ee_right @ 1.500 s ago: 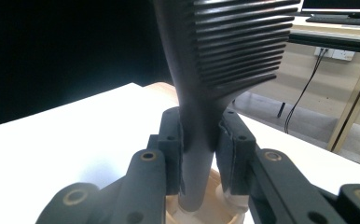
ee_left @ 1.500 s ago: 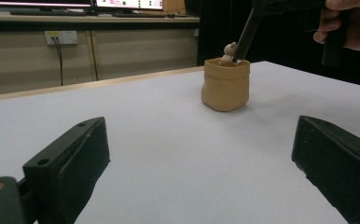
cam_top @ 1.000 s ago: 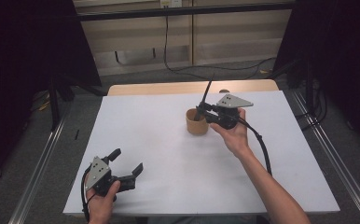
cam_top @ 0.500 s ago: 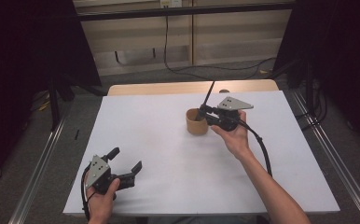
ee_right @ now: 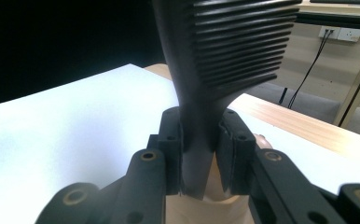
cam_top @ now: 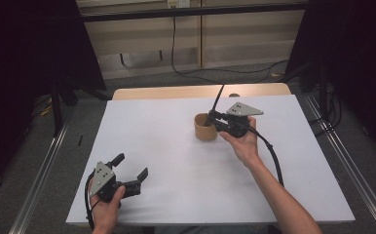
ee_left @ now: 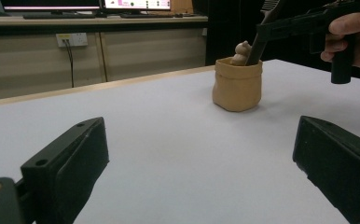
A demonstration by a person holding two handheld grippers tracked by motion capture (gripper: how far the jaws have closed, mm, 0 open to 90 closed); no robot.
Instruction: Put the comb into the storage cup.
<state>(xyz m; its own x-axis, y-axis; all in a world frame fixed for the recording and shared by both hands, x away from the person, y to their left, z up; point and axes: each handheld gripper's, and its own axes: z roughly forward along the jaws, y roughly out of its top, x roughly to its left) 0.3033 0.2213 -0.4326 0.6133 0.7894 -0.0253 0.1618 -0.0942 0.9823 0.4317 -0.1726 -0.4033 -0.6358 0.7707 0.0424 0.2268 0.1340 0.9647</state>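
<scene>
While the left gripper [cam_top: 130, 171] sits low at the near left corner of the table [cam_top: 166, 146], jaws spread wide and nothing between them, almost nothing has changed over the last second: it rests in the same spot, idle.

Moving right, the tan cup [cam_top: 206, 126] stands upright near the far middle of the white top, with a small pale figure [ee_left: 240, 52] poking out of its mouth.

Right beside it, the right gripper [cam_top: 214, 117] hovers at the cup's rim, jaws pinching a black comb [ee_right: 225, 56] by its handle. The comb is tilted, teeth end up, handle end down at the cup's opening. That hold looks unchanged from a second ago, so this reads as a pause, either seating the comb or about to lift it; which one, I can't tell.
</scene>
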